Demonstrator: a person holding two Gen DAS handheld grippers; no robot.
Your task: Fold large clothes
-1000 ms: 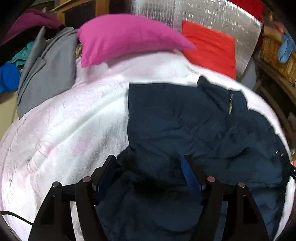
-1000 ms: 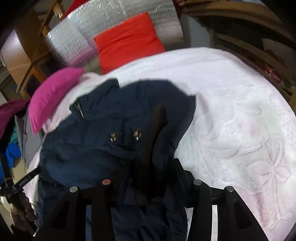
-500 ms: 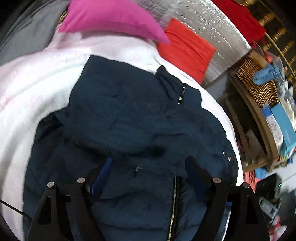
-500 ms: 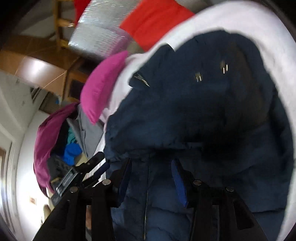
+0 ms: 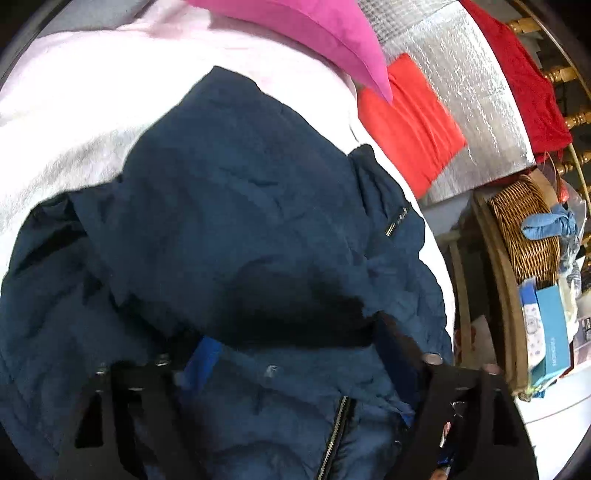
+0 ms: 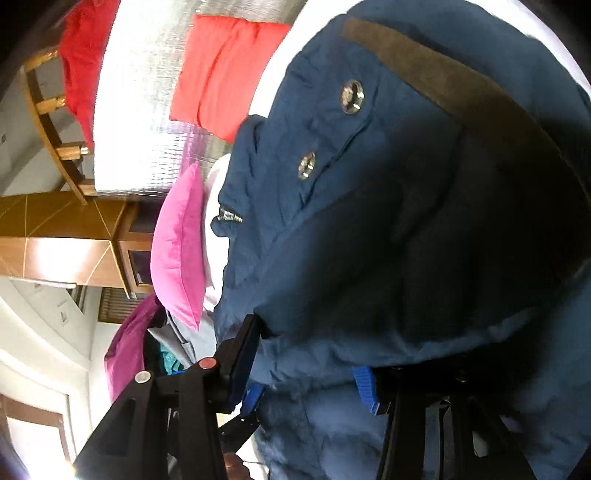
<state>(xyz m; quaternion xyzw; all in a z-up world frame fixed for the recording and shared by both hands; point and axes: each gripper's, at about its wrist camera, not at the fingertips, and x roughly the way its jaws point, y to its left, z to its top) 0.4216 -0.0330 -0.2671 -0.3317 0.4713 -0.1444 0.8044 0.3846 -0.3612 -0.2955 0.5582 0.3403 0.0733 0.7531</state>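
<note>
A navy puffer jacket (image 5: 236, 229) lies on the white fleece bed cover (image 5: 74, 92), its upper part folded down over the zipped front. It fills the right wrist view (image 6: 424, 203), where two metal snaps and a brown strip show. My left gripper (image 5: 291, 354) is open, its blue-padded fingers (image 5: 203, 360) wide apart, low over the fold edge with jacket fabric between them. My right gripper (image 6: 306, 373) is open too, fingers (image 6: 364, 384) spread around a bulge of the jacket, tilted hard to the side.
A pink pillow (image 5: 314, 26) and a red-orange cushion (image 5: 410, 122) lie at the head of the bed by a silver foil panel (image 5: 469, 92). A wicker basket (image 5: 524, 225) and boxes stand on a wooden shelf at the right. Piled clothes (image 6: 129, 350) lie beyond the pillow.
Both grippers have moved forward and rolled sideways over the jacket. The upper part of the jacket now lies folded down over the front. Both stay open.
</note>
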